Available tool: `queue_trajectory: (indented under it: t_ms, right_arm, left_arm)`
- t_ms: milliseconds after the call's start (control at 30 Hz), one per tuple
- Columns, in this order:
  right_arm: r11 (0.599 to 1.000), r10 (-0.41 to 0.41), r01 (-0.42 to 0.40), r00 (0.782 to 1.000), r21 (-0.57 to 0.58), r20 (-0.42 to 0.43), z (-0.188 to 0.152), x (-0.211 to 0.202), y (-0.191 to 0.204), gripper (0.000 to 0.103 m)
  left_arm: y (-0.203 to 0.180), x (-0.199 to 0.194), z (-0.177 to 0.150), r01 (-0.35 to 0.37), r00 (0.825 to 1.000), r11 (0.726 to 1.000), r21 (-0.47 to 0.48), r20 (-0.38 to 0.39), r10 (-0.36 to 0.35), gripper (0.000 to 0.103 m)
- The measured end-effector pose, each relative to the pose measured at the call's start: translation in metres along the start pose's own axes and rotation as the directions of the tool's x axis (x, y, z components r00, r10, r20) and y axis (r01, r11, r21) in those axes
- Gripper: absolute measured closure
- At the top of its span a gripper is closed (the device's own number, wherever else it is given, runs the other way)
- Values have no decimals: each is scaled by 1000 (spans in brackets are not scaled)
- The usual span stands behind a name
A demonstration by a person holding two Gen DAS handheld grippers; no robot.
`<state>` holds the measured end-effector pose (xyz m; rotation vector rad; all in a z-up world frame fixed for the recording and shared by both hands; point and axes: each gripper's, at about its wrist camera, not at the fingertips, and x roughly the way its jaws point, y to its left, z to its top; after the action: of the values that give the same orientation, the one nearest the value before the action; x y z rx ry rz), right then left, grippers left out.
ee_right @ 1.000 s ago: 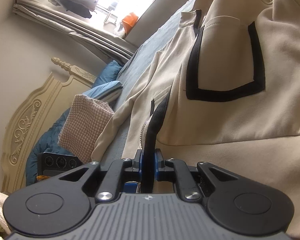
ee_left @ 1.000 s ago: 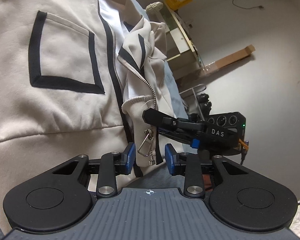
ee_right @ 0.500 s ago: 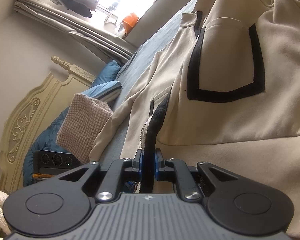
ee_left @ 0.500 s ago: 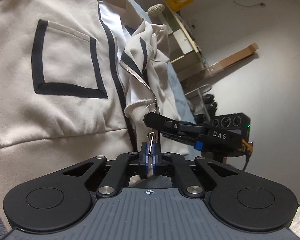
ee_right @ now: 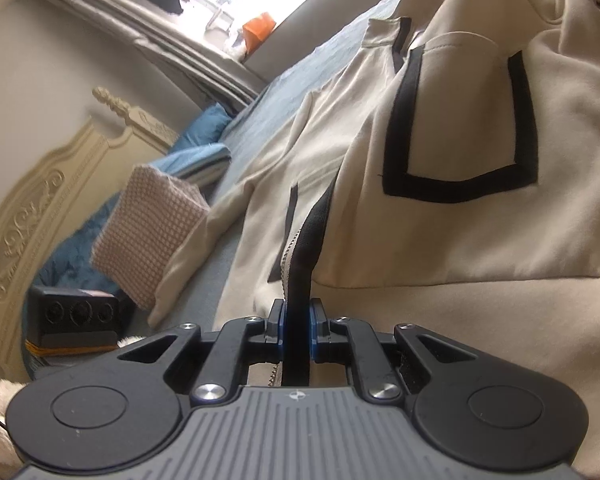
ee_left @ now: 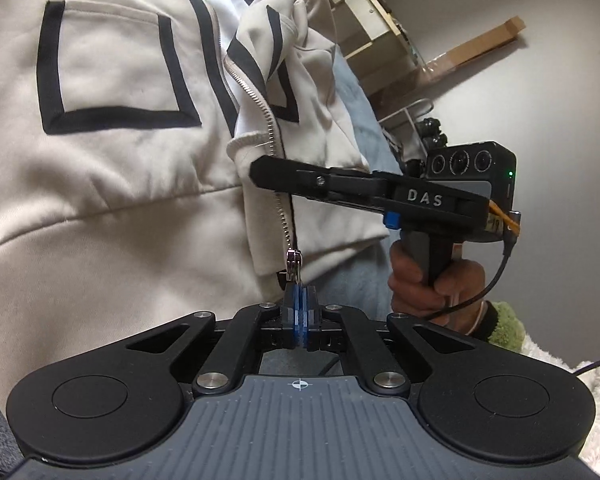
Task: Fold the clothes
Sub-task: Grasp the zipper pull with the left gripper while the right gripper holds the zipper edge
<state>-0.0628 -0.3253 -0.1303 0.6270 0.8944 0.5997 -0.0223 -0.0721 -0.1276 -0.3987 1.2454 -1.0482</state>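
A cream zip jacket [ee_left: 112,184] with black trim and a black-edged pocket lies open on the bed; it also shows in the right wrist view [ee_right: 460,220]. My left gripper [ee_left: 300,304] is shut on the metal zipper pull [ee_left: 293,266] at the bottom of the zipper. My right gripper [ee_right: 296,320] is shut on the jacket's black-trimmed front edge [ee_right: 306,248] beside the zipper teeth. In the left wrist view the right gripper [ee_left: 260,170] reaches in from the right, held by a hand [ee_left: 428,276].
A blue bedcover [ee_right: 284,84] lies under the jacket. A checked pillow [ee_right: 148,232], blue pillows [ee_right: 196,156] and a cream carved headboard [ee_right: 28,216] are at the left. A cardboard piece [ee_left: 476,46] and shelf unit [ee_left: 364,20] stand against the wall.
My left gripper closed on the zipper pull and drew it toward me, pulling the zipper line straight. My right gripper kept its hold on the front edge.
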Motion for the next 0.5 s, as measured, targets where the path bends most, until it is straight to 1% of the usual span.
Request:
queue_trajectory:
  t_ms: [133,233,300,333,400,433,467,500]
  right_arm:
    - [995,-71,67,996,-77,-59,4,9,11,91]
    - [986,-127,115,987,-122,-96,5,19,18,89]
    - [982,-151,137,982,-131,-111,3,26,20,77]
    - [980,-164,147,979,-136,-119,2,29,21,75]
    - [982,-167,156,982,-106,-94,-2,21,19,69]
    - [983,-167,160,983,-89,-78,-5,15,17,68]
    - [984,-168,163,984,-71,-63,-7,10,16,66]
    - [985,-169,166,985,-53,-48,-9,5,15,66]
  left_arm:
    - [6,1,-5,-42,998,999,-35,-46,40,102]
    - [6,-2,-3,-63,998,997,-33,-28,62,101]
    - [6,-5,-2,-77,997,997,-31,-14,77,100]
    - [5,-6,-1,-84,996,996,-30,-7,84,98]
    - [5,-8,0,-98,995,995,-28,7,98,90]
    - [5,-9,0,-105,994,994,-27,14,105,82]
    - [5,-11,1,-112,993,993,-27,21,112,75]
    - [5,-12,1,-118,992,993,-26,28,119,74]
